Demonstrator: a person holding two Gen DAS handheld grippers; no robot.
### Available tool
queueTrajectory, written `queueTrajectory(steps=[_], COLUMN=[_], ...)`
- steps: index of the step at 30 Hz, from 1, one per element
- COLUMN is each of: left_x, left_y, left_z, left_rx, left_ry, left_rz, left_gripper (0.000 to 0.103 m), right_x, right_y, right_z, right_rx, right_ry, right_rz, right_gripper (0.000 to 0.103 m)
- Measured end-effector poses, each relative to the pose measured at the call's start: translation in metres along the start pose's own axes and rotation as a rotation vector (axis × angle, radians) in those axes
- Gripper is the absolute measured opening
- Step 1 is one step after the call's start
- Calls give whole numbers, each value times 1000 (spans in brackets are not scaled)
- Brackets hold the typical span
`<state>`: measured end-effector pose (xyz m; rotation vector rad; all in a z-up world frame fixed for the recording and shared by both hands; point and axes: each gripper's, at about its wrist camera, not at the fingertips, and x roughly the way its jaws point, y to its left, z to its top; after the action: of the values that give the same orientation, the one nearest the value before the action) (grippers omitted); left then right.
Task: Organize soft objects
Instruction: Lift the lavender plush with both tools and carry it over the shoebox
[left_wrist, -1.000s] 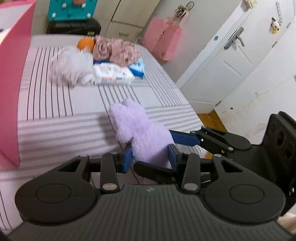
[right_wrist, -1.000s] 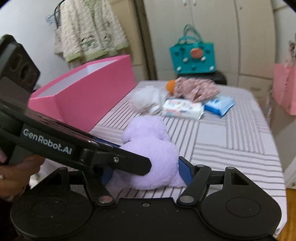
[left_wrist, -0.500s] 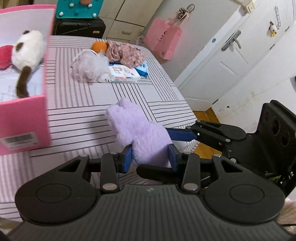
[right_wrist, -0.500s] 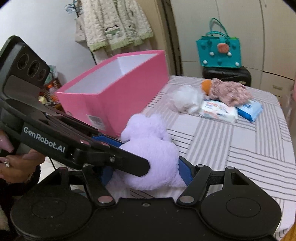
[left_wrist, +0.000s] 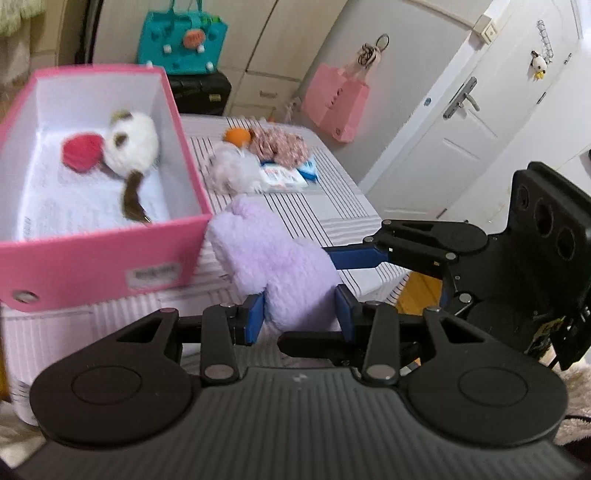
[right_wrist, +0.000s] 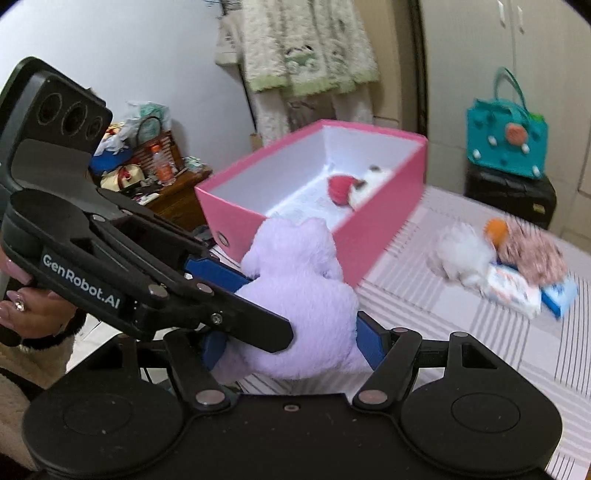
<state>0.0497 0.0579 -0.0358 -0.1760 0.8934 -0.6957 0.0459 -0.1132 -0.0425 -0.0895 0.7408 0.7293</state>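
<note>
A lilac plush toy (left_wrist: 273, 258) (right_wrist: 303, 295) hangs in the air above the striped bed, held from both sides. My left gripper (left_wrist: 299, 310) is shut on its lower part. My right gripper (right_wrist: 291, 343) is shut on its body from the other side; its blue fingers (left_wrist: 351, 256) reach in from the right in the left wrist view. Just ahead stands a pink box (left_wrist: 92, 254) (right_wrist: 388, 206) with white inside. In it lie a white and brown plush (left_wrist: 131, 142) and a red soft ball (left_wrist: 81, 149).
On the striped bed (right_wrist: 461, 332) farther back lie a white fluffy thing (right_wrist: 461, 254), an orange ball (left_wrist: 236, 136), a pink patterned cloth (left_wrist: 280, 147) and two wipe packs (right_wrist: 513, 291). A teal bag (left_wrist: 181, 40) sits on a black case. A person's hand (right_wrist: 33, 310) holds the left gripper.
Both grippers have risen with the lilac plush and carried it toward the pink box. The box's inside, with the white plush and red ball, has come into view.
</note>
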Motion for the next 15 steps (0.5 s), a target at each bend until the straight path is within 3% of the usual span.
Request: queueTrajectory(steps=[15], left_x=[-56], left_y=[41], left_z=[43], left_rx=[29], left_ry=[-205], left_rz=[125], left_gripper=[39], right_x=[26], right_y=[21], right_z=[81], right_rx=[-158], right_ry=[-137], right_rz=[12], right_gripper=[76])
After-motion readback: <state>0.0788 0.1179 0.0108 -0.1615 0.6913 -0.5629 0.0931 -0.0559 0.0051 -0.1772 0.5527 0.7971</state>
